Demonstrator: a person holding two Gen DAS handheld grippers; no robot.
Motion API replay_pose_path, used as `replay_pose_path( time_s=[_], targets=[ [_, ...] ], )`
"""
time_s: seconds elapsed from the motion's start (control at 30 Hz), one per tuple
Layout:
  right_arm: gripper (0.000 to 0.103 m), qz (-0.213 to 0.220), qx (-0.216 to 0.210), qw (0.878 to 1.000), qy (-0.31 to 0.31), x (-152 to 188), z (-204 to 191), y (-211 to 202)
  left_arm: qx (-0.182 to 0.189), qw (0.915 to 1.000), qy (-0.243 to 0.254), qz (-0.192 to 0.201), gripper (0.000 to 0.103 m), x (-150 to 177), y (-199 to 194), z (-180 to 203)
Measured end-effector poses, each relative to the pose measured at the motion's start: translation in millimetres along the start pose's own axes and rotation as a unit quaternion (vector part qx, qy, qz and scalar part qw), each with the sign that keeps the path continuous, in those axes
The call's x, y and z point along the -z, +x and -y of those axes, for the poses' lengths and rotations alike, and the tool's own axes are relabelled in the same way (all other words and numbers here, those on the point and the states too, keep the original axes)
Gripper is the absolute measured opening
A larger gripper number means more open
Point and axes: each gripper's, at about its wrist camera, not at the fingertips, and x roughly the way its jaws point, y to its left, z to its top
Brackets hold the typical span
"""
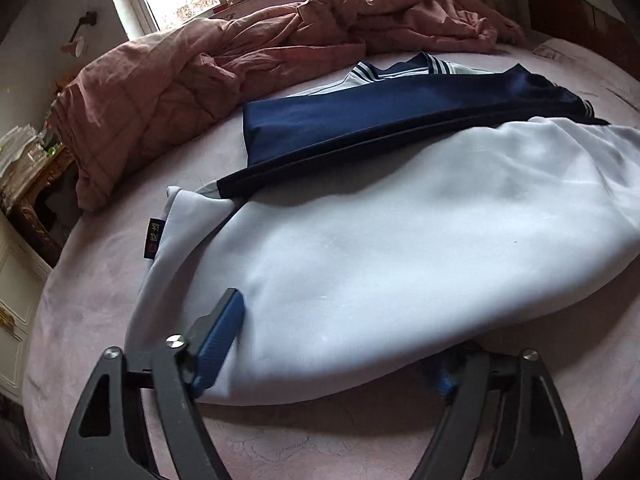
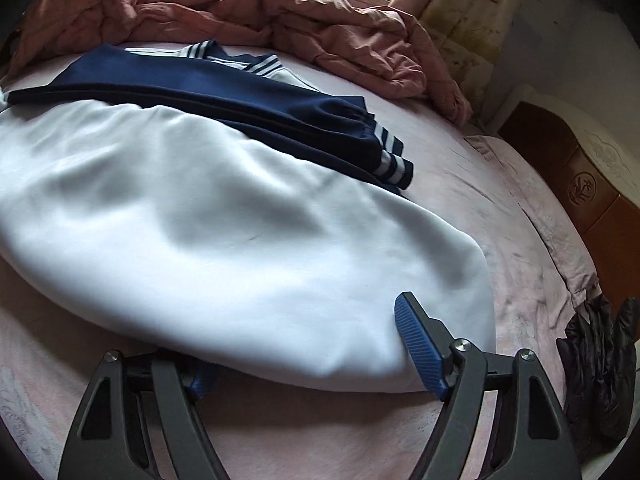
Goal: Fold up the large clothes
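Observation:
A white and navy jacket [image 1: 400,220] [image 2: 200,200] lies folded on the bed, its navy sleeve [image 1: 360,120] [image 2: 240,108] with a striped cuff laid across the far part. My left gripper [image 1: 336,340] straddles the near hem at the jacket's left end: its left blue pad [image 1: 222,340] rests on top of the white cloth, and the other finger is hidden beneath it. My right gripper [image 2: 304,340] straddles the hem at the right end, with the right pad [image 2: 420,348] on top and the left finger under the cloth. Both sets of jaws stand wide apart.
The pink bed sheet [image 1: 88,300] [image 2: 500,220] surrounds the jacket. A crumpled pink quilt [image 1: 180,72] [image 2: 240,4] is heaped along the far side under a window. A black puffy garment [image 2: 600,372] lies at the bed's right edge by the wooden headboard [image 2: 580,184]. A cluttered wooden stand [image 1: 36,184] is on the left.

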Motion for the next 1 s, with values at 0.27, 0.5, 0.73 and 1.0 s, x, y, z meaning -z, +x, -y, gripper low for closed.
replay_pose_path(
  time_s=[0.27, 0.5, 0.73, 1.0],
  targets=[
    [0.016, 0.074, -0.025, 0.996, 0.038, 7, 8, -35, 0.024, 0.998, -0.038, 0.046, 0.016, 3, -45, -1],
    [0.015, 0.087, -0.049, 0.995, 0.031, 52, 11, -100, 0.062, 0.9969, -0.017, 0.046, 0.016, 48, -115, -9],
    [0.016, 0.084, -0.063, 0.994, 0.007, 113, 6, -149, 0.082, 0.9954, -0.003, 0.05, 0.017, 101, -165, -7],
    [0.017, 0.102, -0.072, 0.992, 0.016, 86, 21, -168, 0.106, 0.9917, -0.032, 0.064, 0.018, 64, -178, -24]
  ],
)
